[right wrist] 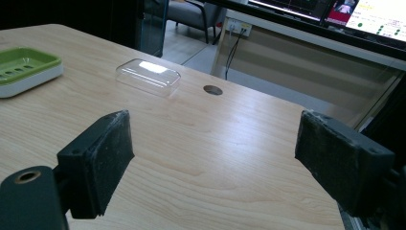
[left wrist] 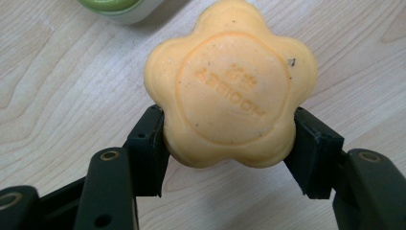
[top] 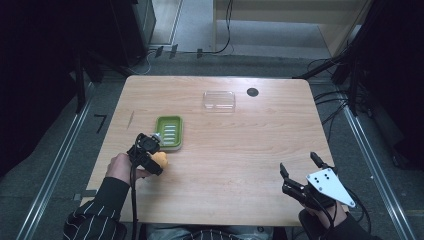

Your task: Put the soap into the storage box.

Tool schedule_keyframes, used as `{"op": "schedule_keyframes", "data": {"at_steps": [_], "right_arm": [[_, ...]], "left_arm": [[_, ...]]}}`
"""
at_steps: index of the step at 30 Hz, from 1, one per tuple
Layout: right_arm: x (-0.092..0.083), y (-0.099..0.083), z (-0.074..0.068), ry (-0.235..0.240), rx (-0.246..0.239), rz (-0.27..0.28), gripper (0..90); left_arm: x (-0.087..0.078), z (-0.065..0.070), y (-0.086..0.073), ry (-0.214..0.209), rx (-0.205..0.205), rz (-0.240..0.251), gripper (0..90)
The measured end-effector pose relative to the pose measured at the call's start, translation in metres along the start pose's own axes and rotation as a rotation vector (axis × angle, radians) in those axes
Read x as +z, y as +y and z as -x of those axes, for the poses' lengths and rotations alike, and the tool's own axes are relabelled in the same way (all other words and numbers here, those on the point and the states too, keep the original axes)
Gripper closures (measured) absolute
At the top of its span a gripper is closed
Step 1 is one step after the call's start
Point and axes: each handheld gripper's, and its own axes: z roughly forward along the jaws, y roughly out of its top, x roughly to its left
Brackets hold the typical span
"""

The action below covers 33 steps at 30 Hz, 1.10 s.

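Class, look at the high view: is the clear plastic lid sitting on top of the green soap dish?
No: the clear lid lies by itself farther back on the table, apart from the green soap dish.

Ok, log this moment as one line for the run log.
left tool: shut on soap, beside green soap dish | right tool: open, holding nothing | clear lid: on table, apart from dish

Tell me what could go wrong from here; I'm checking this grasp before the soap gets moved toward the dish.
1. The left gripper pinches the flower-shaped orange soap only at its near lobes, with most of the bar ahead of the jaws; it may pivot or slip out.
2. The green soap dish sits right beside the soap, so a swing could nudge it.
3. The clear plastic lid lies loose on the table, and the open right gripper could knock it.
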Motion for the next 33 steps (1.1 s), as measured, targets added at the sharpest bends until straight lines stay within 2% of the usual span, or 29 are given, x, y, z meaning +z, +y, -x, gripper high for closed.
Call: {"op": "schedule_keyframes", "data": {"at_steps": [33], "right_arm": [[0.000, 0.000, 0.000, 0.002, 0.000, 0.000, 13.4]], "left_arm": [[-0.013, -0.013, 0.023, 0.003, 0.005, 0.035, 40.0]]}}
